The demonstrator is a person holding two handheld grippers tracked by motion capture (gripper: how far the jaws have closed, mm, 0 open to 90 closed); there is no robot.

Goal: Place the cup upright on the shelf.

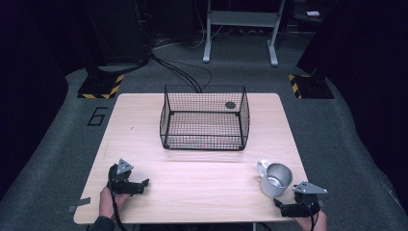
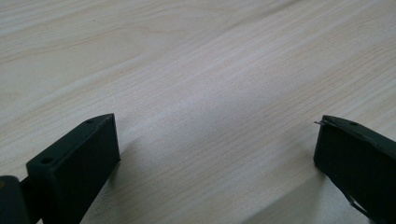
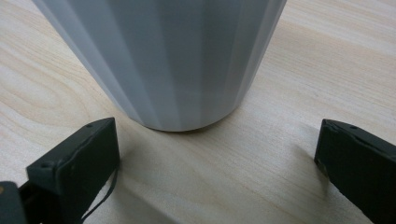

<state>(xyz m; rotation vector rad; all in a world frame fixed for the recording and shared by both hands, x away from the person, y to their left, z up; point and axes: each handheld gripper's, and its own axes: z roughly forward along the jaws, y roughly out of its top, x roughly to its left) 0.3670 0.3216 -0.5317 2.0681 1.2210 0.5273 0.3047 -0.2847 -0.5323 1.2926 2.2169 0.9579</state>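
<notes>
upright mug (image 1: pixel 276 180), handle toward the basket (image 1: pixel 204 118); both grippers' jaws spread, empty

Wide bare table (image 1: pixel 202 180) across the near half between left gripper (image 1: pixel 140 185) and mug (image 1: pixel 275 180), nothing between that gripper's spread jaws; mug upright just ahead of right gripper (image 1: pixel 284 208) near the right near corner, wire basket (image 1: pixel 204 117) blocking mid-table toward the far edge.
</notes>
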